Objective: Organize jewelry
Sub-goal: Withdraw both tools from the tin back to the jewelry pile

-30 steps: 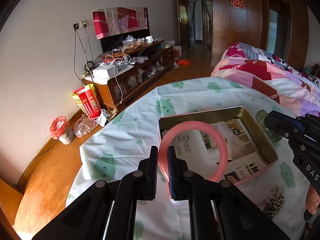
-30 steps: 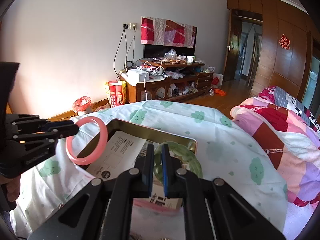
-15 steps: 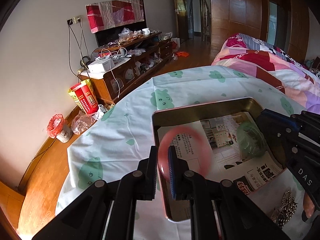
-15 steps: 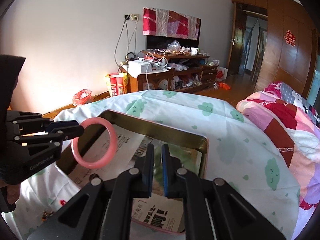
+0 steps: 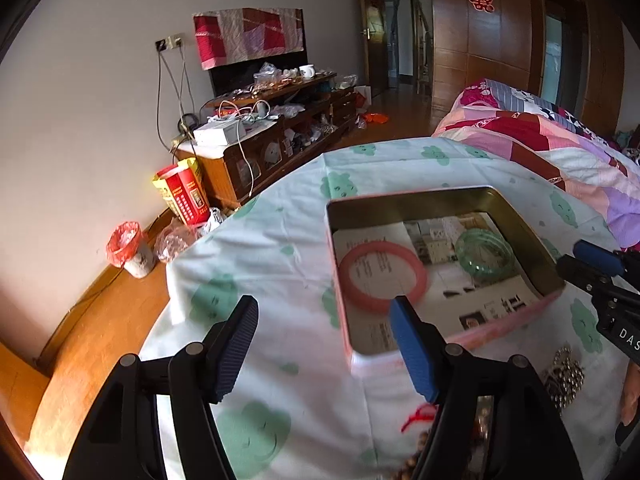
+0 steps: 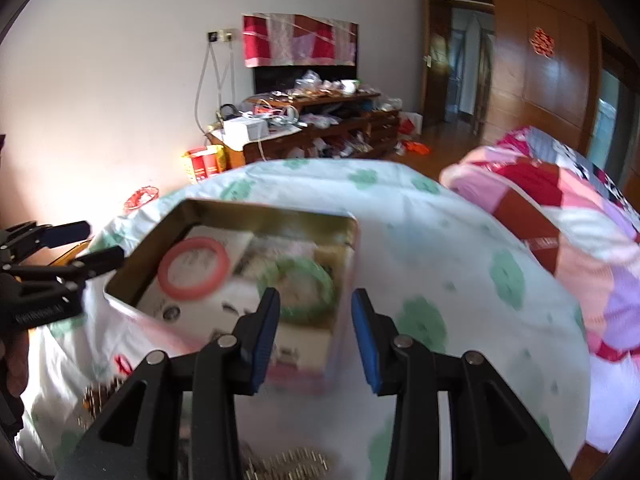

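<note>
Lying flat in the rectangular pink-sided metal tin [image 5: 516, 314] are the pink plastic bangle [image 5: 382, 277] and green glassy bangle [image 5: 485, 254]; left gripper [image 5: 324, 344] and right gripper [image 6: 314, 334] jaws are opening, empty.

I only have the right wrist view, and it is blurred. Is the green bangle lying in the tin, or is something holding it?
Observer: In the left wrist view the green bangle lies flat on the printed paper inside the tin, with nothing touching it.
Operator: Does it touch the pink one?
Observer: No. The pink bangle lies flat beside it, with bare paper between them.
Operator: And the left gripper?
Observer: The left gripper is opening its jaws. They stand wide, with no bangle between the pads, and a red cord lies on the cloth below it.
</note>
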